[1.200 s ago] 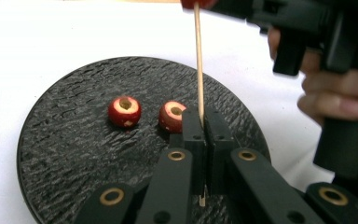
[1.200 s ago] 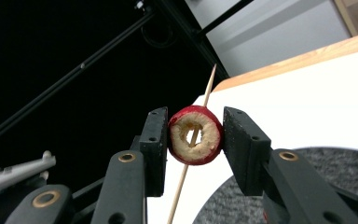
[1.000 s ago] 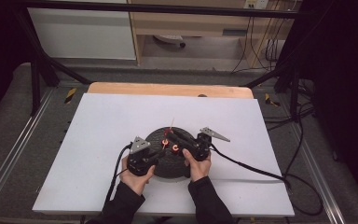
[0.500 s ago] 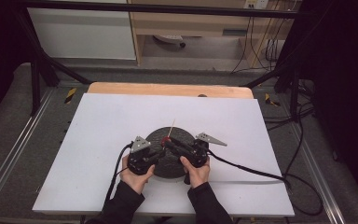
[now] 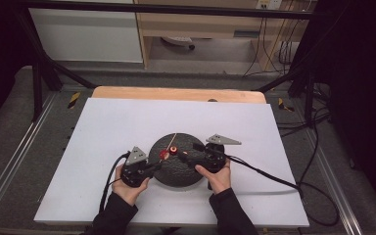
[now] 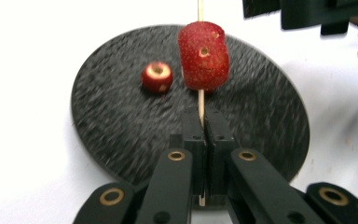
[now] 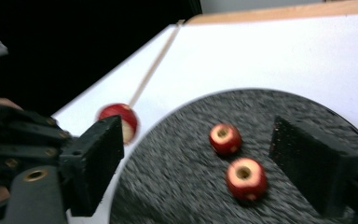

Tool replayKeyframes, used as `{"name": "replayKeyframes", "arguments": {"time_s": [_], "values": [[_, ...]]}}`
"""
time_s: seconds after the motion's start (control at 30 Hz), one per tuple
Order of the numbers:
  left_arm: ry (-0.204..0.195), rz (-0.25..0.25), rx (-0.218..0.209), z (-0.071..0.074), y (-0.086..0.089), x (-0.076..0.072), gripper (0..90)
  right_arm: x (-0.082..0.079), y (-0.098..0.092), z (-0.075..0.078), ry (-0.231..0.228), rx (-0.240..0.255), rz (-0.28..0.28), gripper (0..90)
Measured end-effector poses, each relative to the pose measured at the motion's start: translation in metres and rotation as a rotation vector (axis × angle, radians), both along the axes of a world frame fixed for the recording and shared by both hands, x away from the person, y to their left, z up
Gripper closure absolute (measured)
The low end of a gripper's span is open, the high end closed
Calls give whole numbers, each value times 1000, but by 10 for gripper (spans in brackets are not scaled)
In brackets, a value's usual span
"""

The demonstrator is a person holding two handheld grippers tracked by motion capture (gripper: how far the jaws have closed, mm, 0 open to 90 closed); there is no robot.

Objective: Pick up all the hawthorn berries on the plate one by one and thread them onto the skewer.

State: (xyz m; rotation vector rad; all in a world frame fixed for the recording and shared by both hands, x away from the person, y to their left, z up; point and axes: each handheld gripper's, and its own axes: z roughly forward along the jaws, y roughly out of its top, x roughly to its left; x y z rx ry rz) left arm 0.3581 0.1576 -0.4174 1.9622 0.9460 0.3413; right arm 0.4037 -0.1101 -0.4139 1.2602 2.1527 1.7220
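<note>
My left gripper [image 5: 152, 165] [image 6: 204, 126] is shut on the lower end of a thin wooden skewer [image 6: 200, 100] [image 5: 172, 141]. One red cored fruit [image 6: 203, 56] [image 5: 164, 154] [image 7: 119, 122] is threaded on it, over the left part of a round black plate [image 5: 186, 174] [image 6: 261, 116]. In the right gripper view two more red cored fruits [image 7: 224, 138] [image 7: 245, 178] lie on the plate [image 7: 177, 186]. My right gripper [image 5: 188, 159] [image 7: 198, 149] is over the plate's right side. Its jaws have just been opening and stand wide, with those two fruits between them, untouched.
The plate rests on a white board [image 5: 103, 132] over a wooden tabletop [image 5: 176, 93]. Cables [image 5: 269, 176] trail from both grippers across the board. A pale cabinet [image 5: 83, 34] and dark frame bars stand beyond the table.
My left gripper has drawn a little left and toward the person with the skewer and its fruit. The right gripper's jaws have spread apart; that hand has stayed in place.
</note>
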Motion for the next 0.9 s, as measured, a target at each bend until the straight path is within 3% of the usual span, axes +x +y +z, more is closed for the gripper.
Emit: {"name": "replayKeyframes", "arguments": {"time_s": [0.13,0.47,0.57,0.9], "values": [[-8,-18,41,-1,12,-6,881,5,-6,4,7,-80,27,150],[8,-37,82,-7,38,-16,880,20,-16,13,62,-295,101,145],[16,-38,84,-11,44,-17,880,24,-10,17,67,-394,147,146],[33,-45,102,-18,51,-18,879,43,13,24,122,-568,242,181]]}}
